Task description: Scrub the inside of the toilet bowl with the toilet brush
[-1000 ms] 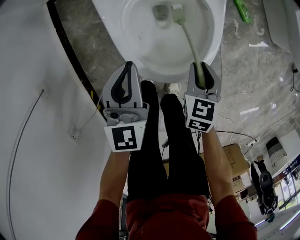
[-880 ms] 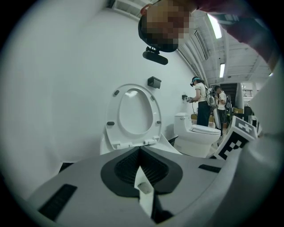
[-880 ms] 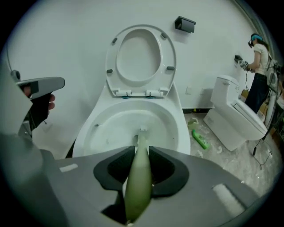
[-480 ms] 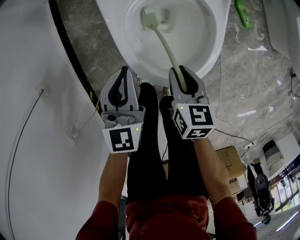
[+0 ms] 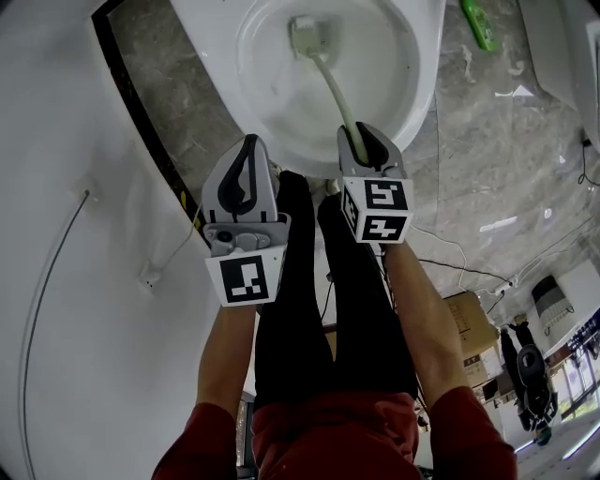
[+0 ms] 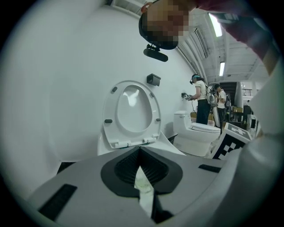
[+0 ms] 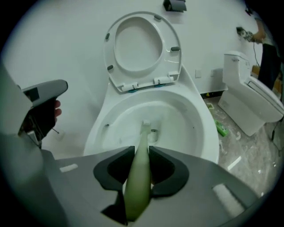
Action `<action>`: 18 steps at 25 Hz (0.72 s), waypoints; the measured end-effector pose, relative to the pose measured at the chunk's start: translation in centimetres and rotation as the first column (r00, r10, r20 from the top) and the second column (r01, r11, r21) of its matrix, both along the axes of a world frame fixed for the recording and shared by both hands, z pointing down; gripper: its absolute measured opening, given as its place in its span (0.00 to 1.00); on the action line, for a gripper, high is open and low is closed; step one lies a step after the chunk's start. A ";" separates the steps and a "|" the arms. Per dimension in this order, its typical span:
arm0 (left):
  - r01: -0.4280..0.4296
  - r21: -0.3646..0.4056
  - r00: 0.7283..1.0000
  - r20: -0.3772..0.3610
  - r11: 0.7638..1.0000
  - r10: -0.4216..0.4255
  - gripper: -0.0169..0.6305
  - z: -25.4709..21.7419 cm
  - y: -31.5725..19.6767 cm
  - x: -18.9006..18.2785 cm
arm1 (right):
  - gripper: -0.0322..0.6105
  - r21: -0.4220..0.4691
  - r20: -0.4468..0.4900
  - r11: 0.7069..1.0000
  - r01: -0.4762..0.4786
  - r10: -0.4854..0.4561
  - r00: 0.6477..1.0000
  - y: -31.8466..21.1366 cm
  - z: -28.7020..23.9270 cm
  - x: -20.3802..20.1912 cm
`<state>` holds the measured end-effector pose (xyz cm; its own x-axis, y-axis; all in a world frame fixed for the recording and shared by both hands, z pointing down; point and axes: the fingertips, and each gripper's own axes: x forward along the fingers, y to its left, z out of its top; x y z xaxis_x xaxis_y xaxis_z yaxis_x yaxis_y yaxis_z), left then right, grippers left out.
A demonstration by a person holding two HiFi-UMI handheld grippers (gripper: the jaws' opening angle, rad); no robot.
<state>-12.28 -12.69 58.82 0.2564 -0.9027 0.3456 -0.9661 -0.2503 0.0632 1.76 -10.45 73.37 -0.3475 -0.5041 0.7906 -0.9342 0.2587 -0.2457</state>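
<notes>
Jaws of the right gripper (image 7: 141, 153) clamp the pale green handle of the toilet brush (image 5: 330, 82), which runs forward between them into the toilet bowl (image 5: 419, 89), its head low by the drain. Alongside, the left gripper (image 6: 140, 153) hangs with jaws pressed together, gripping nothing.

Two toilets (image 7: 212, 133) (image 7: 253, 104), one toilet brush (image 5: 330, 80), two claws (image 5: 250, 142) (image 5: 363, 133), one green item (image 5: 478, 23), one cardboard box (image 5: 472, 323).
</notes>
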 end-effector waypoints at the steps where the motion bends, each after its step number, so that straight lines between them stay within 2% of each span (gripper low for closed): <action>1: -0.001 0.001 1.000 0.000 1.000 0.001 0.04 0.0 0.0 0.1 | 0.22 0.012 -0.041 1.000 0.009 -0.009 0.999 -0.2 0.1 0.7; 3: -0.002 0.005 1.000 -0.003 1.000 0.002 0.04 -0.1 0.0 0.2 | 0.22 0.037 -0.111 0.999 0.008 -0.004 0.994 -0.6 0.1 2.5; 6: -0.008 0.008 1.000 -0.004 1.000 0.008 0.04 -0.3 -0.1 0.5 | 0.22 0.103 -0.165 0.995 0.004 0.013 0.986 -1.7 -1.9 4.5; 11: -0.003 0.006 1.000 -0.006 1.000 0.003 0.03 -0.4 0.0 0.6 | 0.22 0.178 -0.176 0.983 -0.042 0.074 0.982 -1.9 -7.2 6.6; 14: -0.002 0.005 1.000 -0.008 1.000 0.002 0.04 -0.2 0.1 0.6 | 0.22 0.174 -0.185 0.983 -0.052 0.084 0.979 -1.7 -7.4 7.3; 18: 0.005 0.004 1.000 -0.008 1.000 -0.005 0.04 -0.3 0.4 0.3 | 0.22 0.122 -0.166 0.992 -0.025 0.046 0.985 -3.3 -4.0 5.4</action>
<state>-11.95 -12.31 58.55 0.2549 -0.9053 0.3398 -0.9668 -0.2458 0.0702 7.14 -13.70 69.36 -0.1948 -0.6076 0.7700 -0.9687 0.2426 -0.0536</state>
